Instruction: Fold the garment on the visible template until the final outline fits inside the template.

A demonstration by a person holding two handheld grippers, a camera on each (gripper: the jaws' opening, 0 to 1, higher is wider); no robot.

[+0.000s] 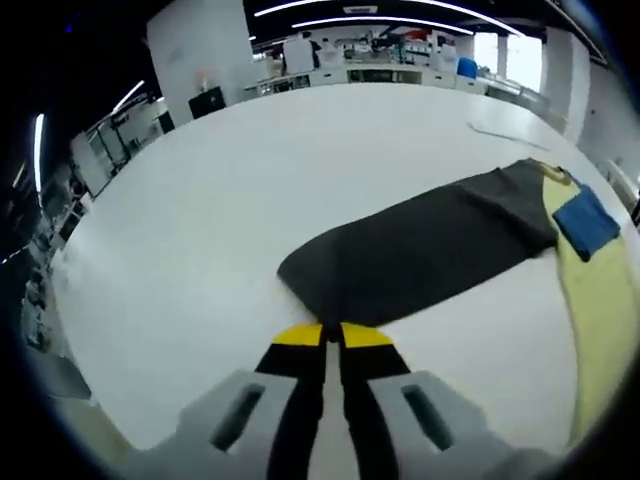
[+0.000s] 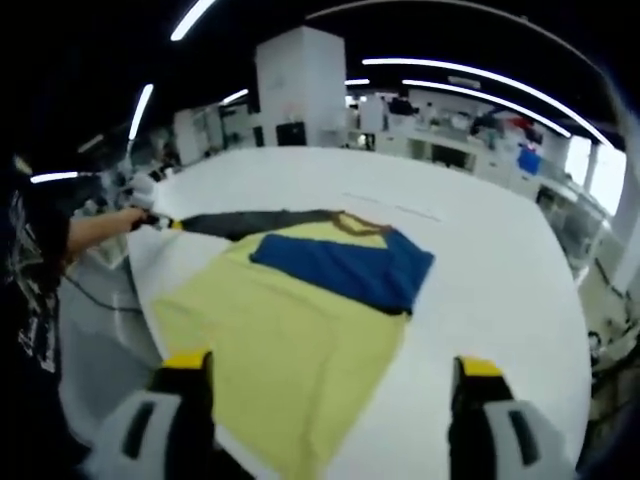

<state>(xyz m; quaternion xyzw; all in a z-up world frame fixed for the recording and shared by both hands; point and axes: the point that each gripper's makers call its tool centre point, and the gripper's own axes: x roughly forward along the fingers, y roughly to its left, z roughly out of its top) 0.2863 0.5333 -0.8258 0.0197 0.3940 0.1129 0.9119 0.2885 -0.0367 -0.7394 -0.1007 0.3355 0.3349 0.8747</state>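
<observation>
Your left gripper [image 1: 333,335] fingers pinch the dark sleeve [image 1: 420,250]. Right gripper [image 2: 330,370] fingers gape wide over the yellow shirt [image 2: 290,350], its blue panel [image 2: 345,265] at centre frame.

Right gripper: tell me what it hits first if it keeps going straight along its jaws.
Probably the yellow cloth, which lies just ahead of the open right gripper, between its jaws. Beyond it comes the blue panel. Depth is unclear, so the gripper may pass above the cloth.

One garment [image 2: 300,330], yellow with one blue panel [image 2: 345,265] and one dark sleeve [image 1: 420,250]. One table [image 1: 250,190]. Two grippers [image 1: 333,335] [image 2: 330,370].
</observation>
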